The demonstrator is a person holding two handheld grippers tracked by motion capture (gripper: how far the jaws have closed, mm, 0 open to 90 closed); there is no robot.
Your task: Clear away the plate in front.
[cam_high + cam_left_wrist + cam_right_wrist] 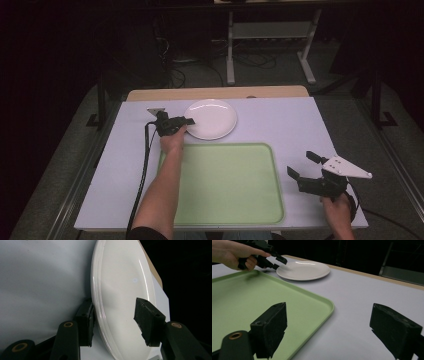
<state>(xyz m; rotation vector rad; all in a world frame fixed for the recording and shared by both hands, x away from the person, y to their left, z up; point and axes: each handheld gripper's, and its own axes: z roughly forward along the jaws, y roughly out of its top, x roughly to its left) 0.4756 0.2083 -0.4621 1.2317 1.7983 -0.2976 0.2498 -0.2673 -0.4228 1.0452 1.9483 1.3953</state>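
A white round plate (211,118) (120,290) (303,270) lies on the pale table, just beyond the green tray (278,190) (234,297). My left gripper (189,122) (113,312) (278,261) straddles the plate's near-left rim. One pad (86,320) sits against the rim's outer underside; the other pad (147,322) stands over the plate's face with a gap showing. My right gripper (300,163) (328,322) hovers wide open and empty at the tray's right edge.
The pale table top (300,120) has a wooden strip (215,93) along its far edge. Beyond it are a dark floor and a white stand (270,40). A black cable (142,170) trails from the left gripper along the table's left side.
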